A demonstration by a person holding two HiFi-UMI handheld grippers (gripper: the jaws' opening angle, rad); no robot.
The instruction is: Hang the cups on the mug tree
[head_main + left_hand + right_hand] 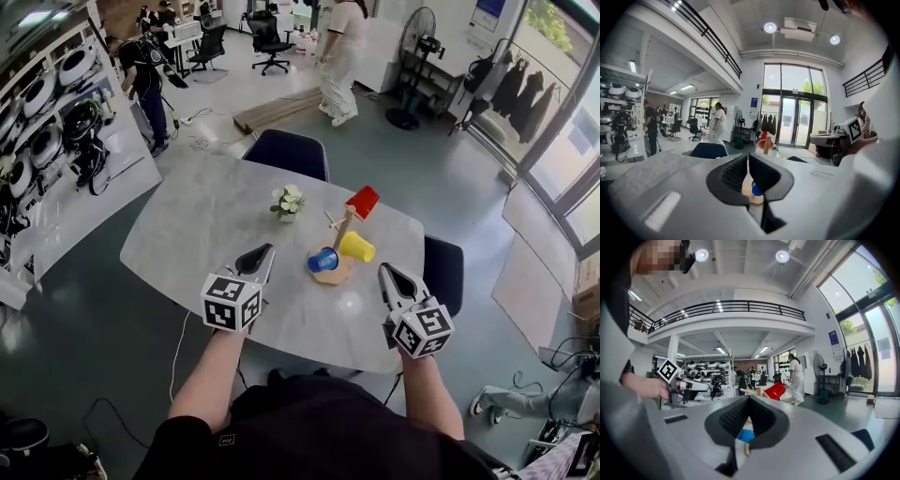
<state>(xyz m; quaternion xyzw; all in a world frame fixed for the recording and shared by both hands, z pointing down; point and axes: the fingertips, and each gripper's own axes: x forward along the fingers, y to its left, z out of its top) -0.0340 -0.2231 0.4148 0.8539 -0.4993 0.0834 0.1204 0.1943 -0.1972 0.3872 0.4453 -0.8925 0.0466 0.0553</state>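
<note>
Nearest the person, the left gripper (266,250) and the right gripper (384,270) are held above the near part of the grey table (206,220), each pointed away across it. Both are clenched: in each gripper view the dark jaws are seen pressed together, and nothing is gripped between them.

Just ahead of the two grippers, and between them, the wooden mug tree (343,230) is stood on its round base. Three cups are carried by it. The blue cup (322,260) is hung lowest, just over the base and closest to the left gripper, and its mouth appears to be turned toward the near side. The yellow cup (356,247) is hung beside it, on the side toward the right gripper. The red cup (363,202) is hung at the top, farthest from both grippers.

Farther ahead of the left gripper, apart from the tree, a small white pot (287,217) is set, and a plant with pale flowers is held in it. Past the far table edge a dark blue chair (289,153) is tucked in, and a second chair (442,270) is placed to the right of the right gripper.
</note>
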